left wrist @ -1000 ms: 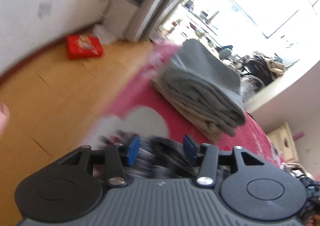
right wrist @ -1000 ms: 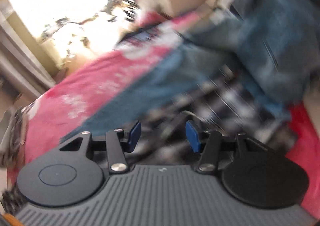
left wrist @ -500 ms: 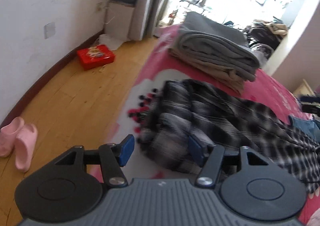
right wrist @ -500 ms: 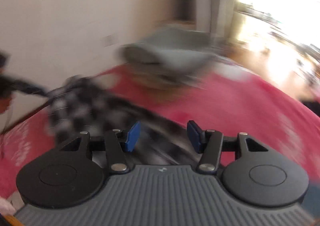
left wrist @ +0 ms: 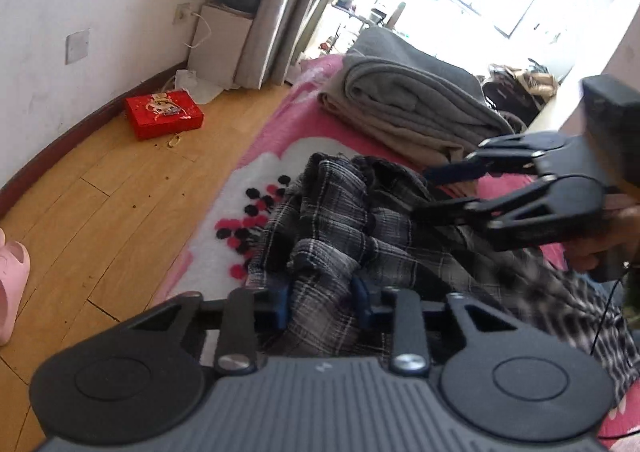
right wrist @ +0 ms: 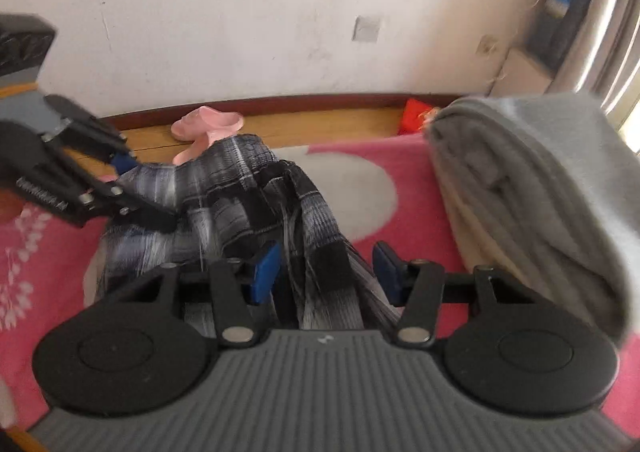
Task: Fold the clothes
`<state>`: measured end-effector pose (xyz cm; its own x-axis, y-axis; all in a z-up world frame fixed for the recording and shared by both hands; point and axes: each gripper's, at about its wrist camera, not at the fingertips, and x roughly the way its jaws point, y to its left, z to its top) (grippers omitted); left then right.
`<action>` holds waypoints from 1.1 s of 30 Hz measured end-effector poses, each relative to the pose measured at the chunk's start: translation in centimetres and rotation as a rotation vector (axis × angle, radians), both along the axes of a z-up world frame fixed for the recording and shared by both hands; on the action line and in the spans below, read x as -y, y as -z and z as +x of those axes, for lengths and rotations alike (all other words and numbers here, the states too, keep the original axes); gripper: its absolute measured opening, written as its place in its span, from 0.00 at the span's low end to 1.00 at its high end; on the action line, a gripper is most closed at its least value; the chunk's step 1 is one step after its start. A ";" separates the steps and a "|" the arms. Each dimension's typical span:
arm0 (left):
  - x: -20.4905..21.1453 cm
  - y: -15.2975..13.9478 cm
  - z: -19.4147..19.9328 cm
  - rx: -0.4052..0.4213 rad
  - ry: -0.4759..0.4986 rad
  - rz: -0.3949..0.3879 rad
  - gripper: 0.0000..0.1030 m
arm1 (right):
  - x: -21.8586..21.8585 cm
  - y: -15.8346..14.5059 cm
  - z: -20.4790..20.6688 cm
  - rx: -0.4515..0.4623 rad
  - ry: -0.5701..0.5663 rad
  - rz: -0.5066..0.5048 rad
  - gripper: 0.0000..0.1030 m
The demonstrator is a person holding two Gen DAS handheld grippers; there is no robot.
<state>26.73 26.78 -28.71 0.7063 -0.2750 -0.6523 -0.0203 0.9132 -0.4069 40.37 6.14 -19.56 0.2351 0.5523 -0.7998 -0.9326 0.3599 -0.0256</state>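
Plaid shirt (left wrist: 340, 220) bunched near the pink bed's (left wrist: 280, 132) floor-side edge.
My left gripper (left wrist: 320, 300) is closing, its pads pinching a plaid fold; my right gripper (right wrist: 324, 272) is closing around a dark strip, pads not yet touching. Folded grey blankets (right wrist: 520, 192) crowd my right; bare pink spread lies between.

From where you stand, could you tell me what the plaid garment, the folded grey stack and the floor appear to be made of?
The plaid garment looks like thin woven cloth, matte, as it bunches into soft creases. The folded grey stack looks like thick fleece or knit, with fuzzy rounded folds. The floor appears to be wood or laminate planks with a slight sheen and visible seams; which one I cannot tell.
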 end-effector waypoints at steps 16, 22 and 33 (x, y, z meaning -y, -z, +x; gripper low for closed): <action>-1.3 -0.2 -0.8 -0.027 0.027 0.023 0.24 | -0.1 1.7 1.6 -0.150 0.016 0.086 0.10; -2.4 -2.1 -0.6 -0.011 -0.006 0.037 0.40 | 2.5 0.2 4.1 -0.293 0.144 0.210 0.48; 2.9 -2.7 5.8 -0.003 0.057 0.074 0.40 | 14.7 -4.2 -2.6 0.008 0.332 0.124 0.42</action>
